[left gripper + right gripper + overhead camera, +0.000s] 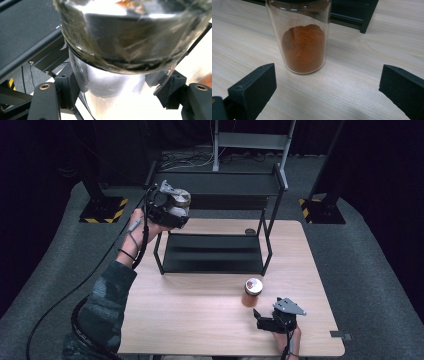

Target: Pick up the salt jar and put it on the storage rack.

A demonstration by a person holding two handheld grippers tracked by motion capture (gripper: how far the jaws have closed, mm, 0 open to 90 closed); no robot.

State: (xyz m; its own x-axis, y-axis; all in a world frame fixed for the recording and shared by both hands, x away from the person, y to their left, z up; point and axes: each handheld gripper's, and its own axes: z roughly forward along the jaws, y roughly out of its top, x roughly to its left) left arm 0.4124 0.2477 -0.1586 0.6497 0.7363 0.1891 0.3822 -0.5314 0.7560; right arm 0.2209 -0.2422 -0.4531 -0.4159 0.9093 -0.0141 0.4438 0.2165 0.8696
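Black jaws of the left gripper [176, 211] clamp a clear round glass jar with a silver lid [130, 37], held up in the air at the top left corner of the black metal two-tier shelf rack [215, 251]. Right gripper [261, 316] rests low near the front edge of the light wood table [190, 320], jaws spread wide, nothing between them; just ahead stands an upright glass jar of orange-red powder [303, 45], apart from both pads
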